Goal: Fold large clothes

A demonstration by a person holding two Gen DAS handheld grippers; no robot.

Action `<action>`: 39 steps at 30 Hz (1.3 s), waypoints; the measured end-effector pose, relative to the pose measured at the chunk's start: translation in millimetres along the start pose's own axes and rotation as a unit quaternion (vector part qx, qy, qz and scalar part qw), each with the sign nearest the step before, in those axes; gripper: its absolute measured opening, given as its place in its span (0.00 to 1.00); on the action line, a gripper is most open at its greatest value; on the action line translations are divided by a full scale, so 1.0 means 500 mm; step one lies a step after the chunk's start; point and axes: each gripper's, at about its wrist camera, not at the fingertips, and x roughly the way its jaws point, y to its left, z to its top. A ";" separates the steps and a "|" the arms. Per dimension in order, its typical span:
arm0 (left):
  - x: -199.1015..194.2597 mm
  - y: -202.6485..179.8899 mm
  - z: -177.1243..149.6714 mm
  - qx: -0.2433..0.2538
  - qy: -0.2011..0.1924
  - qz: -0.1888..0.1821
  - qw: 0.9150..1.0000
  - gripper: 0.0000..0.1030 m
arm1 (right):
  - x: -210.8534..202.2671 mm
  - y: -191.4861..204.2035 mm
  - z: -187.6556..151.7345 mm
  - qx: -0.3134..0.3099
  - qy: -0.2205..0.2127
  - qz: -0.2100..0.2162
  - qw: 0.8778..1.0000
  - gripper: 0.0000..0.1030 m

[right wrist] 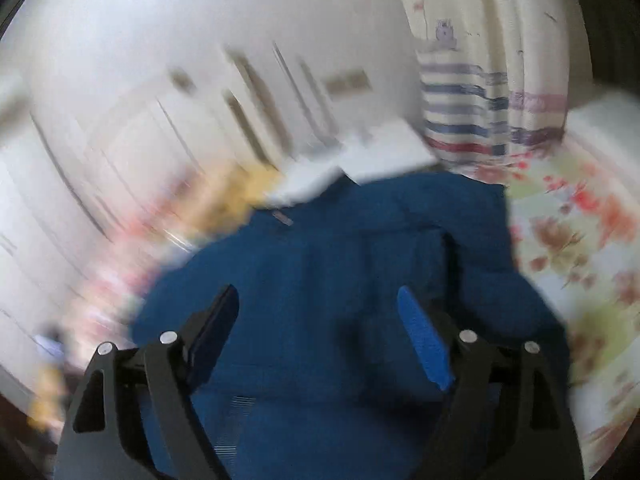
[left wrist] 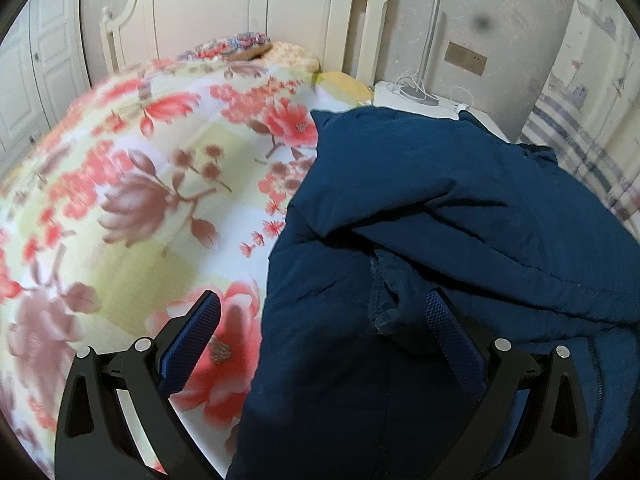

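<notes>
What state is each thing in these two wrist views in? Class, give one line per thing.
Blue jacket: rumpled, partly folded over itself, lying on the bed.
Floral bedspread: spread over the bed, jacket on top.
Left gripper: open, pads apart, gripping nothing.
Right gripper: open above the jacket, nothing between its pads.
Curtain: hanging, drawn.

Navy jacket (left wrist: 440, 208) on pink-and-green floral bedspread (left wrist: 140, 184).
</notes>
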 end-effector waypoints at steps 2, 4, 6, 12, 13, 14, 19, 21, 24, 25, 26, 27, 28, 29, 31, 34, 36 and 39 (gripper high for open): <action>-0.035 -0.025 0.002 0.021 -0.022 0.011 0.999 0.95 | 0.073 0.014 -0.010 -0.065 0.062 -0.082 0.993 0.78; -0.085 -0.074 0.009 0.056 -0.051 -0.026 0.997 0.95 | 0.107 0.018 -0.038 -0.109 0.078 -0.114 0.984 0.81; -0.108 -0.123 0.023 0.090 -0.059 -0.050 0.993 0.95 | 0.107 0.026 -0.052 -0.107 0.078 -0.117 0.984 0.81; -0.023 -0.224 0.077 0.125 -0.026 -0.050 0.990 0.95 | 0.061 0.036 -0.033 -0.105 0.011 -0.121 0.987 0.80; 0.000 -0.232 0.079 0.128 -0.015 -0.044 0.991 0.95 | 0.075 0.031 -0.030 -0.110 0.022 -0.126 0.986 0.81; 0.019 -0.238 0.079 0.132 -0.006 -0.038 0.991 0.96 | 0.103 0.019 -0.036 -0.113 0.054 -0.134 0.983 0.83; 0.046 -0.247 0.052 0.144 -0.029 -0.015 0.989 0.96 | 0.149 -0.039 -0.046 -0.060 0.100 -0.090 0.989 0.89; 0.049 -0.246 0.053 0.151 -0.030 -0.008 0.988 0.96 | 0.152 -0.029 -0.051 -0.069 0.102 -0.101 0.987 0.90; 0.052 -0.238 0.056 0.147 -0.027 -0.013 0.989 0.96 | 0.154 -0.025 -0.052 -0.068 0.101 -0.106 0.987 0.90; 0.053 -0.236 0.057 0.146 -0.026 -0.014 0.989 0.96 | 0.154 -0.025 -0.054 -0.069 0.099 -0.107 0.987 0.90; 0.053 -0.234 0.057 0.145 -0.025 -0.015 0.989 0.96 | 0.154 -0.024 -0.056 -0.071 0.098 -0.108 0.987 0.90; 0.053 -0.233 0.057 0.145 -0.025 -0.016 0.989 0.96 | 0.153 -0.021 -0.057 -0.071 0.098 -0.109 0.987 0.90; 0.053 -0.233 0.057 0.144 -0.024 -0.017 0.989 0.96 | 0.153 -0.021 -0.057 -0.070 0.098 -0.109 0.987 0.90; 0.055 -0.233 0.058 0.145 -0.024 -0.017 0.989 0.96 | 0.151 -0.019 -0.058 -0.069 0.099 -0.108 0.987 0.90; 0.057 -0.236 0.059 0.146 -0.024 -0.016 0.989 0.96 | 0.148 -0.022 -0.058 -0.071 0.102 -0.103 0.987 0.90; 0.058 -0.237 0.059 0.146 -0.024 -0.016 0.989 0.96 | 0.149 -0.022 -0.055 -0.071 0.105 -0.103 0.987 0.90; 0.058 -0.237 0.059 0.146 -0.024 -0.016 0.989 0.96 | 0.150 -0.017 -0.058 -0.073 0.101 -0.109 0.986 0.91; 0.058 -0.238 0.059 0.146 -0.024 -0.015 0.989 0.96 | 0.144 -0.015 -0.063 -0.071 0.096 -0.109 0.987 0.91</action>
